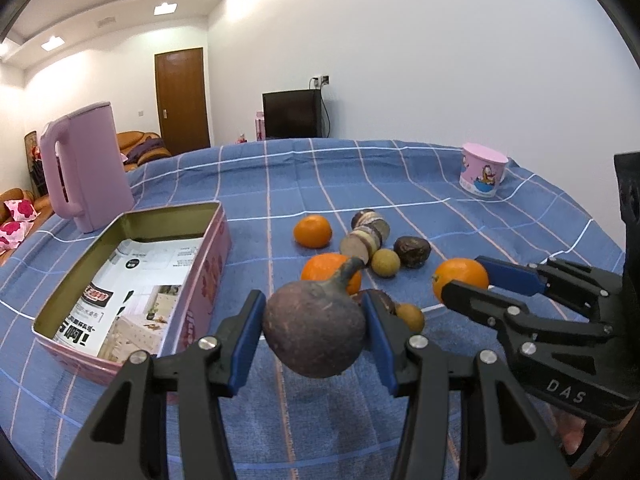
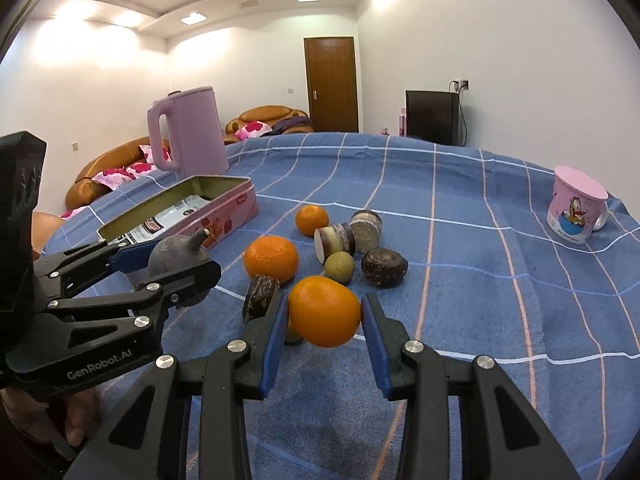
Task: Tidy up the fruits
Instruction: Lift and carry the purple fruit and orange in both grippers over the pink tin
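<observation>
On the table point(image 1: 400, 184) a tin box point(image 1: 72, 292) sits to the left with printed paper point(image 1: 140, 280) lying in it. Behind the box stands a kettle point(image 1: 86, 164). Right of the box the fruits lie bunched in the middle: one orange point(image 1: 313, 231) at the back, another point(image 1: 326, 268) nearer, a cut piece point(image 1: 362, 242) between them and a small round fruit point(image 1: 385, 263). A mug point(image 1: 482, 174) stands far off at the back right, upside down. A stemmed fruit point(image 1: 314, 330) is up off the cloth between the left gripper point(image 1: 314, 344) pads, just right of the box. Another orange point(image 2: 324, 311) sits between the right gripper point(image 2: 325, 330) pads, in front of the bunch.
</observation>
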